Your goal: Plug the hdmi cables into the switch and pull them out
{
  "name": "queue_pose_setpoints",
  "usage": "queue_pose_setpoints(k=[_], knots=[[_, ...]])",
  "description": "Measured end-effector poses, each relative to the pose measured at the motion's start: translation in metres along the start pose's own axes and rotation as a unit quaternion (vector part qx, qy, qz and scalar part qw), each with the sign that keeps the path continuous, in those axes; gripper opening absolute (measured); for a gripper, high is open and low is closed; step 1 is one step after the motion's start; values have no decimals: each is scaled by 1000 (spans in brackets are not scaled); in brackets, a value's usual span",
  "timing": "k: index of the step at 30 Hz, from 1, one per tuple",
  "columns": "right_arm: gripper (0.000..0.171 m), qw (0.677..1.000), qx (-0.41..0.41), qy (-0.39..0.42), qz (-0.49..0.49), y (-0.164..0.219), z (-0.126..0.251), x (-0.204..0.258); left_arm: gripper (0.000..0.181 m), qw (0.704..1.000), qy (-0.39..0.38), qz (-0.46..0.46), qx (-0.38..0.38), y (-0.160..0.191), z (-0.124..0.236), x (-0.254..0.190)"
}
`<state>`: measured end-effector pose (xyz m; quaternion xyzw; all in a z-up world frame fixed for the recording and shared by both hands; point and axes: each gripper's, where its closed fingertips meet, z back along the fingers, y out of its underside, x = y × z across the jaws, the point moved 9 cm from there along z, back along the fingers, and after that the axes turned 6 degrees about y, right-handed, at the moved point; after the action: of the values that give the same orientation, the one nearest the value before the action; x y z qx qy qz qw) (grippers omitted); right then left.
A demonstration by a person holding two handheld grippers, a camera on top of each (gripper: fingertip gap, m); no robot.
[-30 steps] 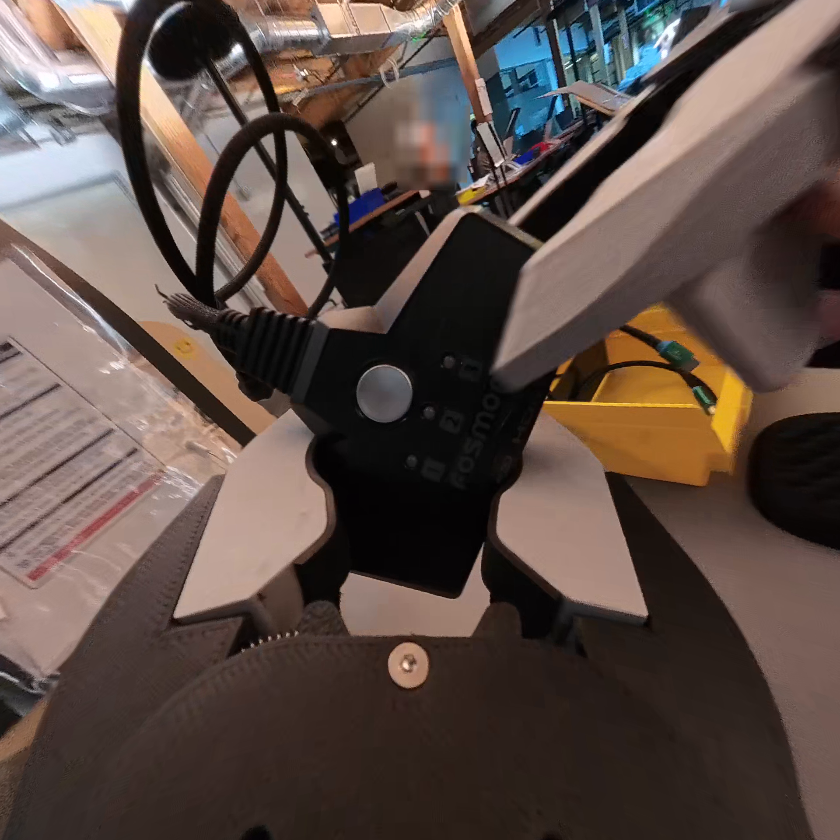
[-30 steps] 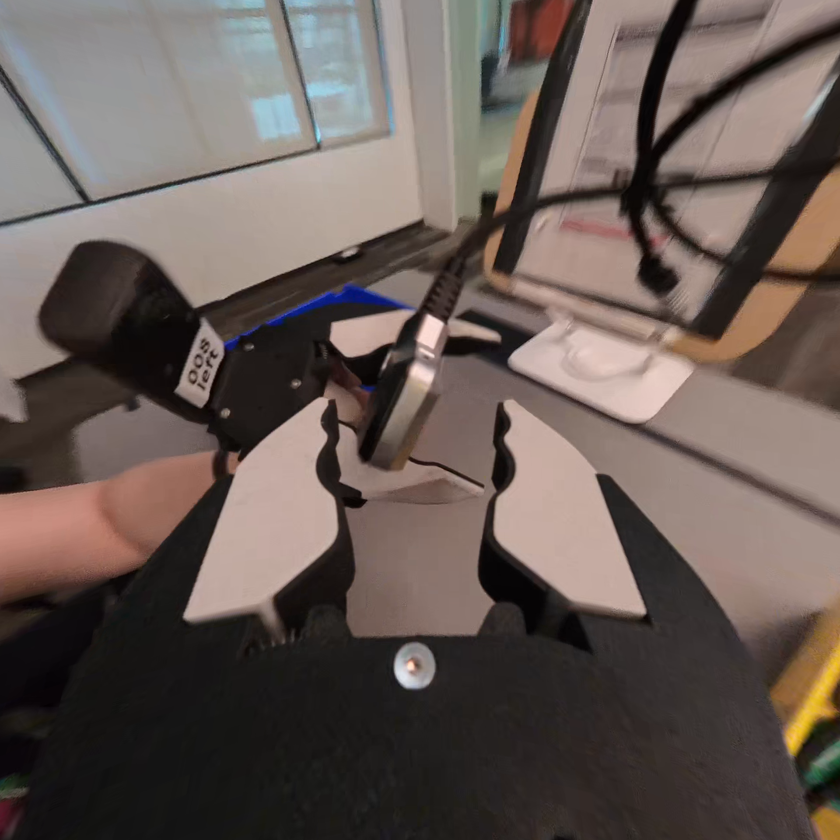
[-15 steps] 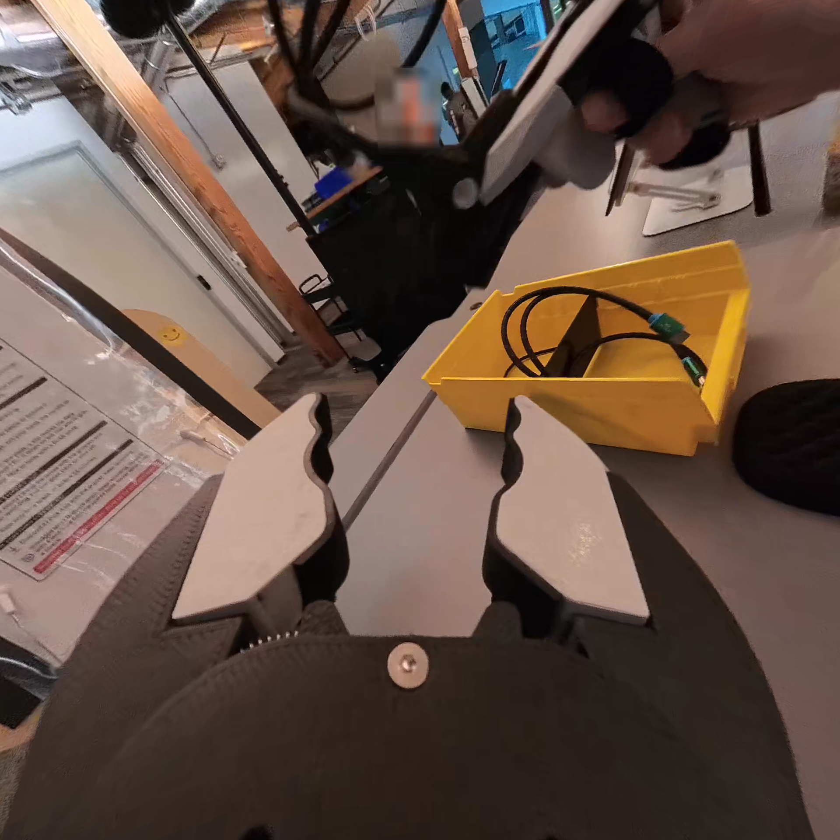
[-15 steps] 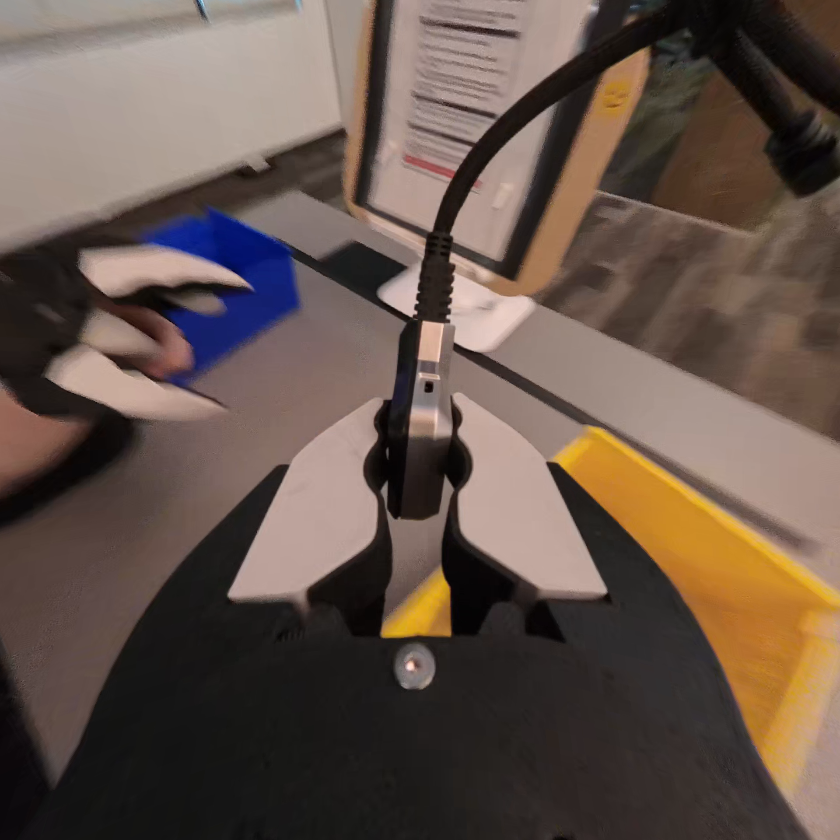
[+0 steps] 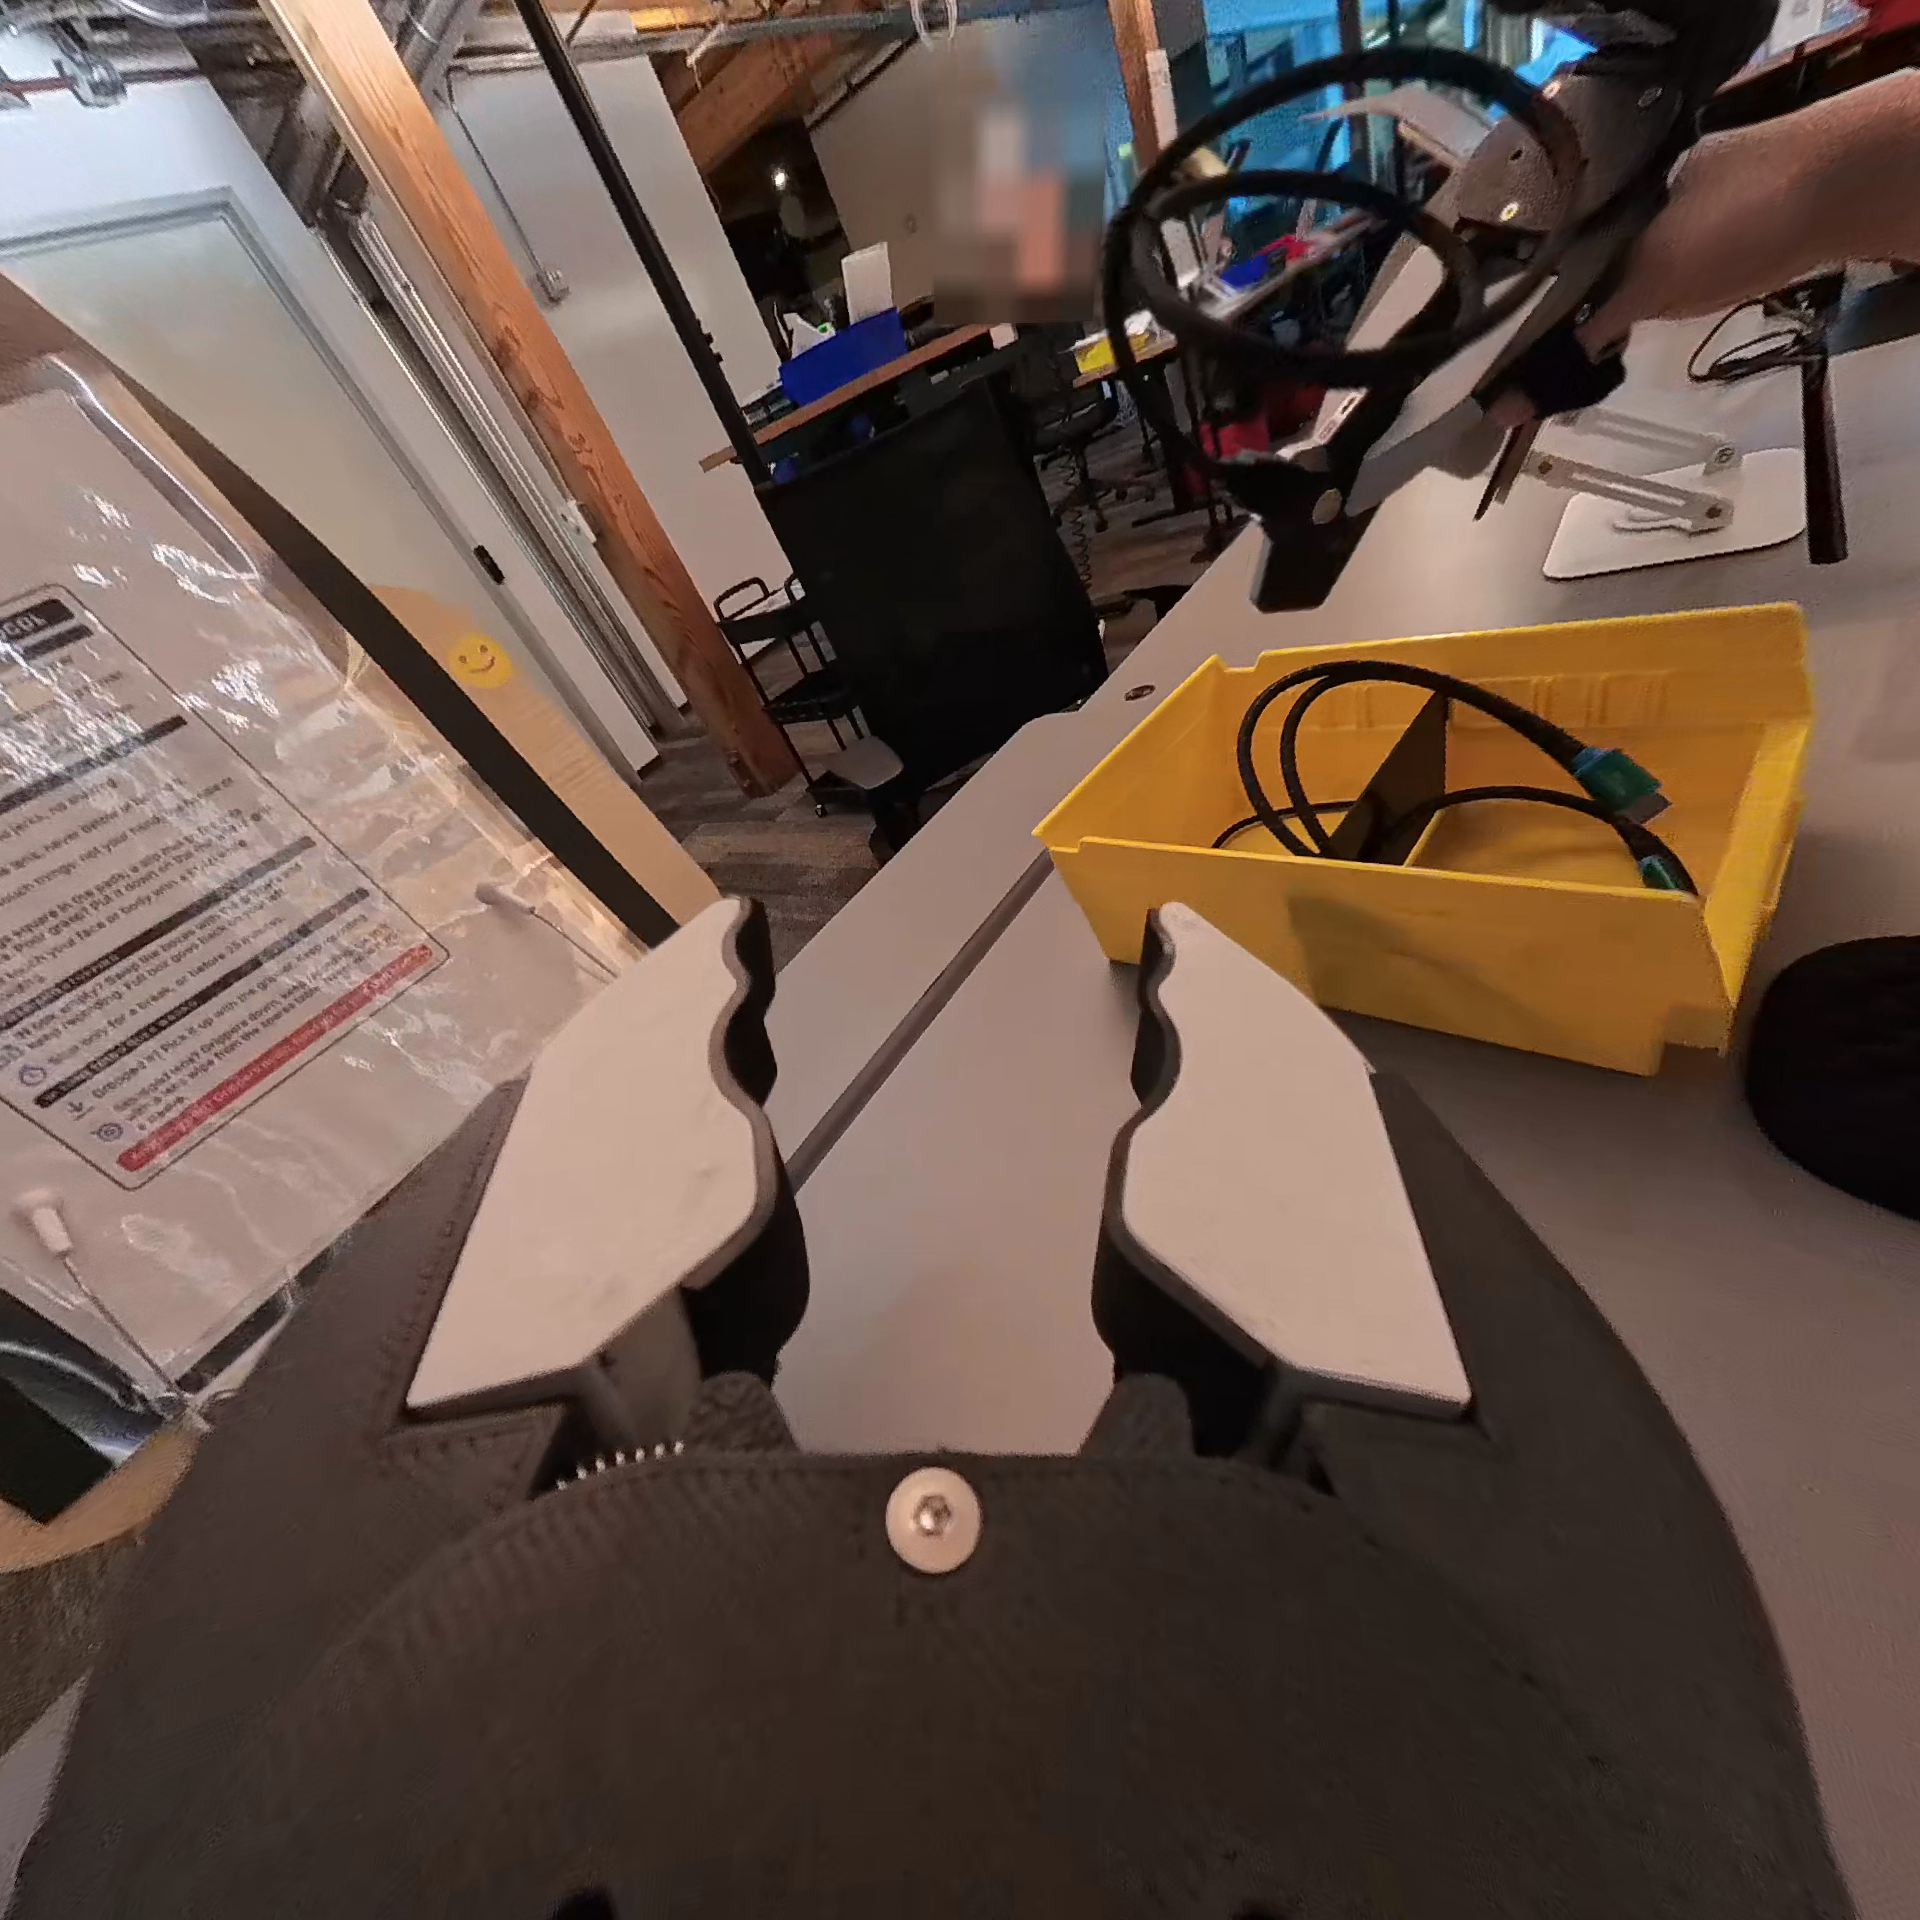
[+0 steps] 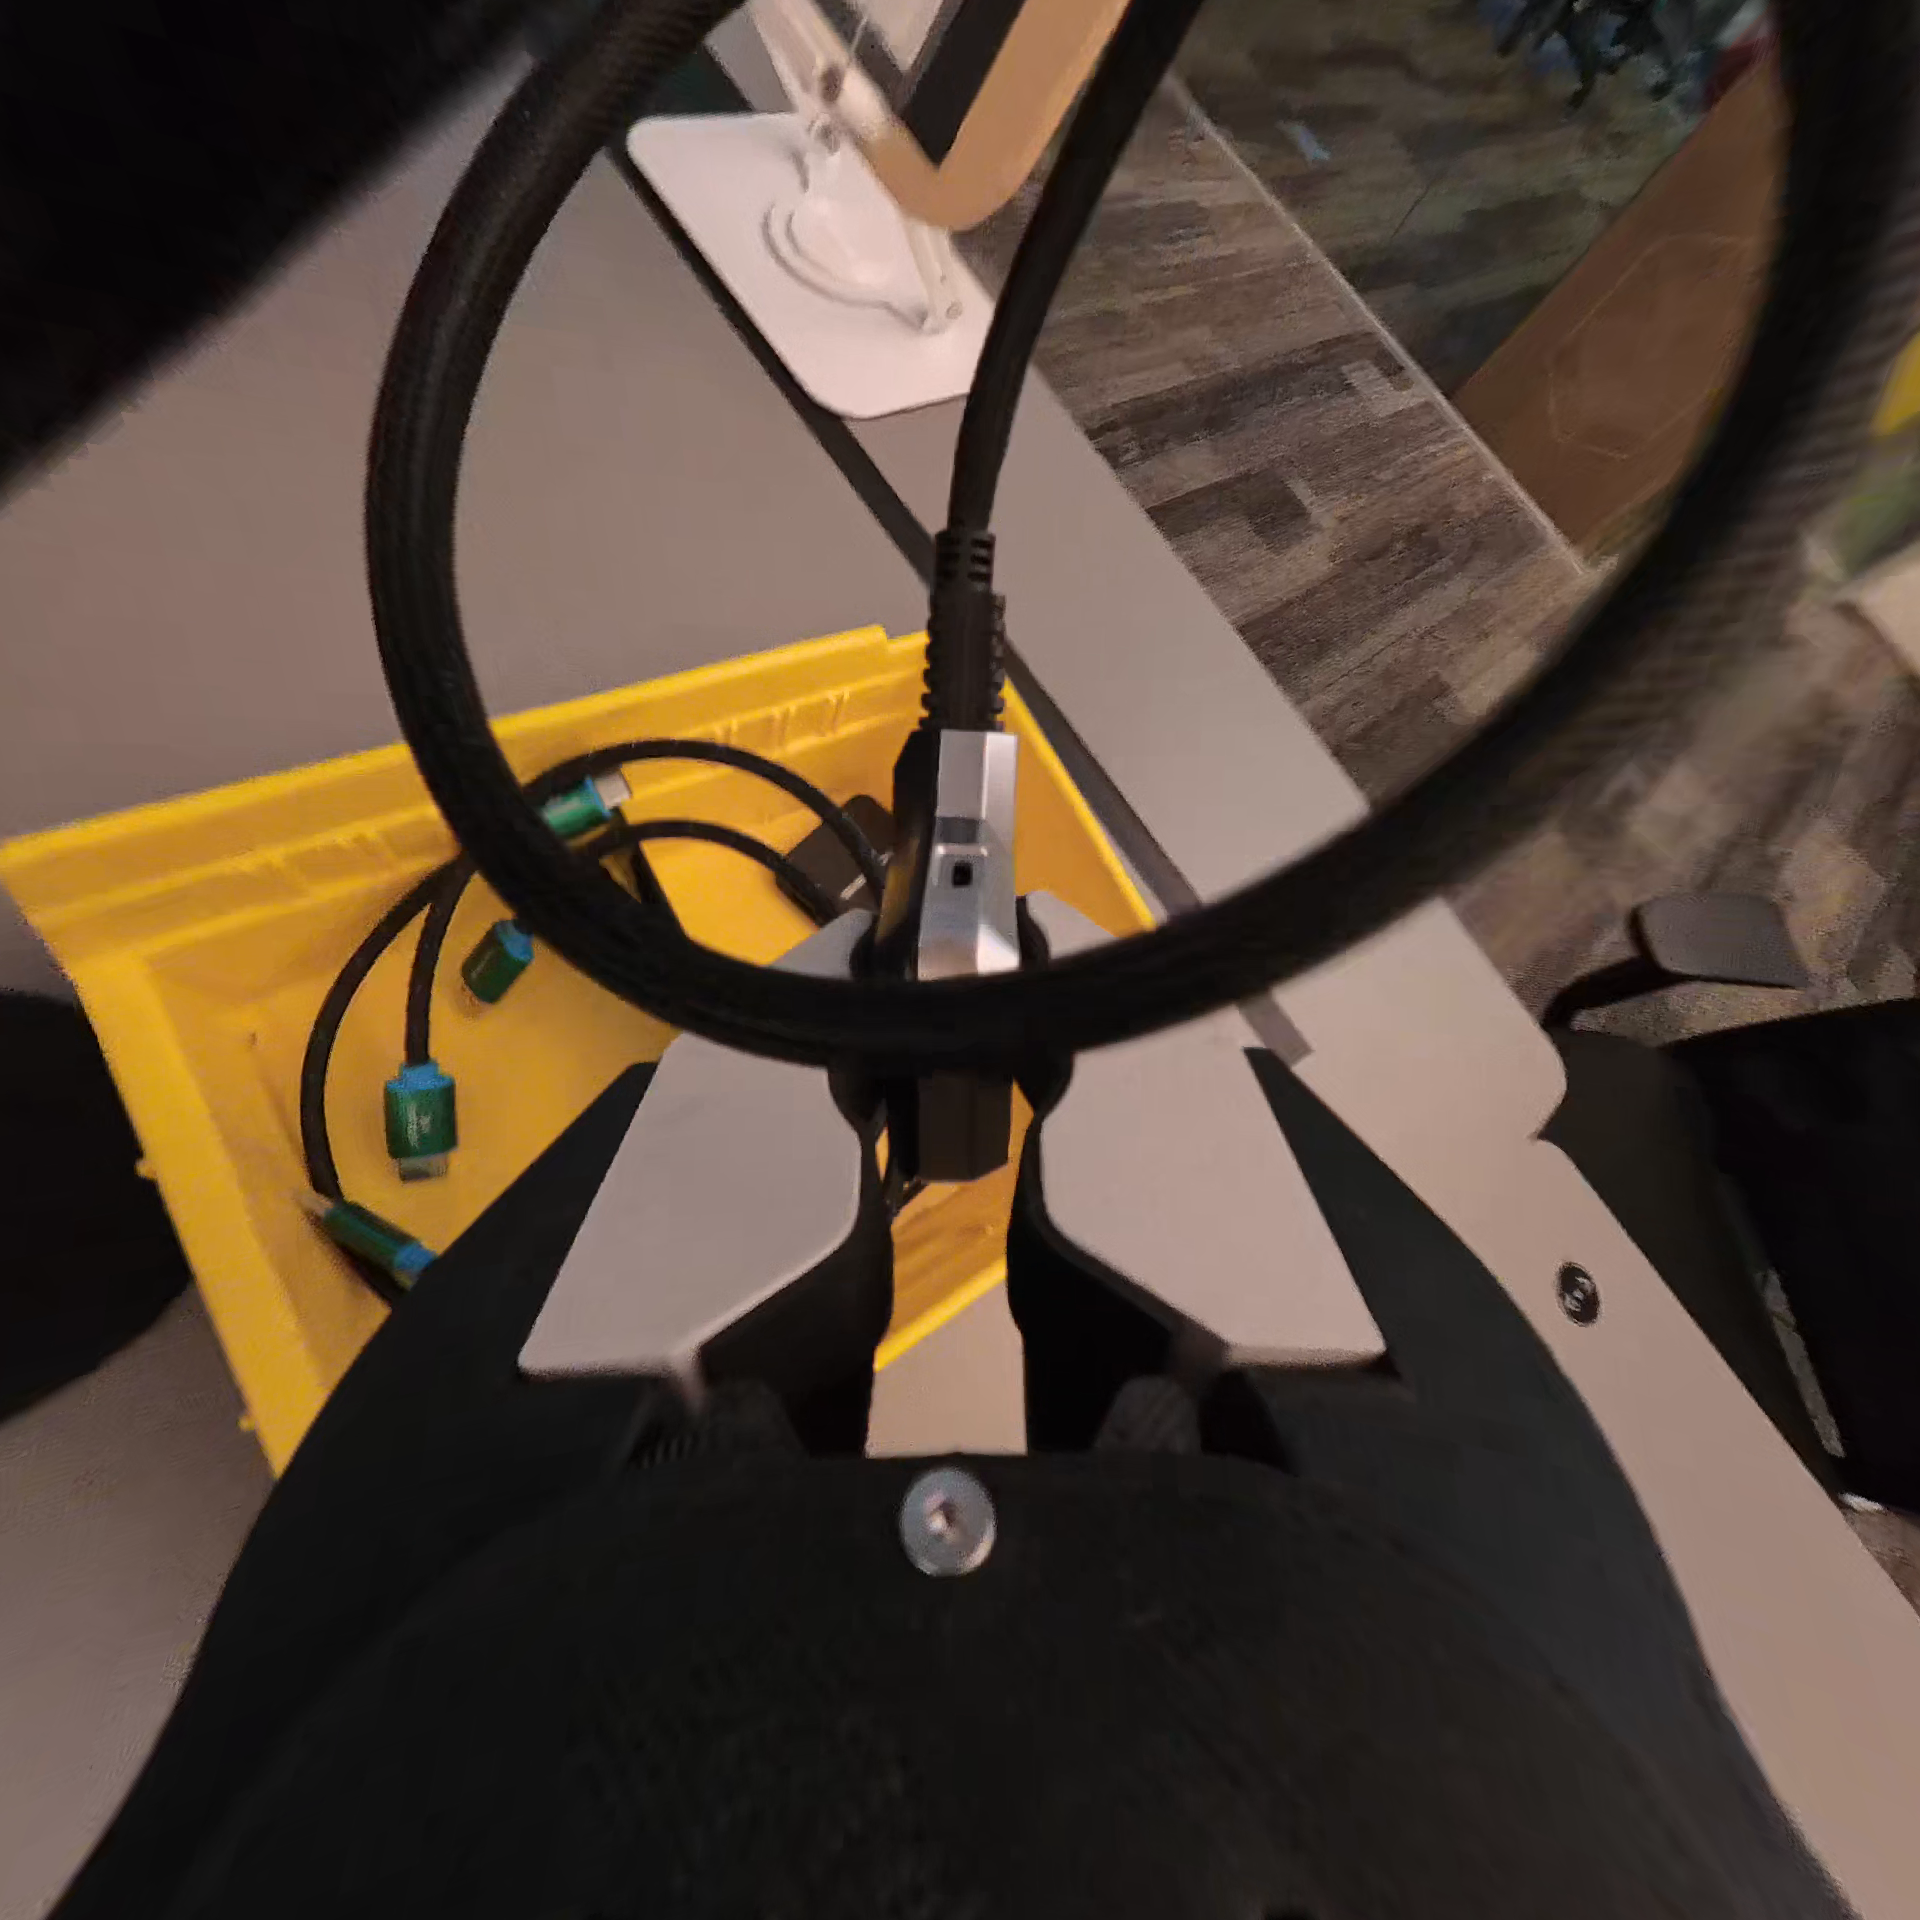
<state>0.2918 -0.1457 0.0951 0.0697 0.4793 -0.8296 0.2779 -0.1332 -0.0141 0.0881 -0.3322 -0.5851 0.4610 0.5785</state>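
Note:
My left gripper [image 5: 956, 935] is open and empty, low over the grey table [image 5: 935, 1195]. My right gripper [image 6: 945, 935] is shut on the black and silver HDMI switch [image 6: 961, 862], held edge-on above the yellow bin [image 6: 208, 862]. The switch's own black braided cable [image 6: 436, 582] loops in front of the lens. Black HDMI cables with green plugs [image 6: 419, 1112] lie coiled in the bin. In the left wrist view the right gripper [image 5: 1330, 499] hangs at the upper right with the switch [image 5: 1294, 551] and cable loop [image 5: 1132, 291], beyond the bin [image 5: 1351, 935] and its cables [image 5: 1288, 748].
A framed sign in clear plastic [image 5: 187, 883] stands at the left. A white stand base [image 5: 1673, 520] sits behind the bin. A black rounded object [image 5: 1839, 1070] lies right of the bin. The table's edge [image 6: 1195, 644] drops to the floor, with a black chair [image 6: 1714, 956] beside it.
The switch passed from my left gripper to my right, which shut on it and swung over the yellow bin. My left gripper stayed open and now holds nothing.

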Motion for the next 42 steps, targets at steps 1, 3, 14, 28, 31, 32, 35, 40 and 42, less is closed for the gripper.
queue_pose_setpoints(k=[1, 3, 14, 28, 31, 32, 35, 40, 42], knots=[[22, 1000, 7, -13, 6, 7, -4, -3, 67, 1000, 0, 1, 5, 2, -2, 1], [22, 999, 34, -20, 28, 19, -14, -10, 67, 1000, -2, 1, 16, 7, -5, 2], [22, 995, 73, -57, 44, 49, -64, -39, 67, 998, 5, -20, 61, 26, -25, -10], [22, 999, -12, -10, 36, 48, -59, -56, 67, 997, 14, -31, 70, 29, -31, -18], [22, 999, -12, 2, 52, 40, -52, -64, 66, 997, 14, -34, 71, 29, -32, -19], [22, 998, -11, 10, 61, 37, -49, -67, 66, 997, 14, -35, 70, 29, -32, -20], [22, 997, -14, 9, 69, 31, -46, -73, 66, 997, 14, -34, 72, 30, -33, -19], [22, 997, 20, -46, 65, 39, -62, -65, 66, 996, 13, -33, 76, 32, -34, -19], [22, 994, 41, -80, 63, 45, -73, -57, 66, 996, 14, -33, 76, 32, -34, -19]])
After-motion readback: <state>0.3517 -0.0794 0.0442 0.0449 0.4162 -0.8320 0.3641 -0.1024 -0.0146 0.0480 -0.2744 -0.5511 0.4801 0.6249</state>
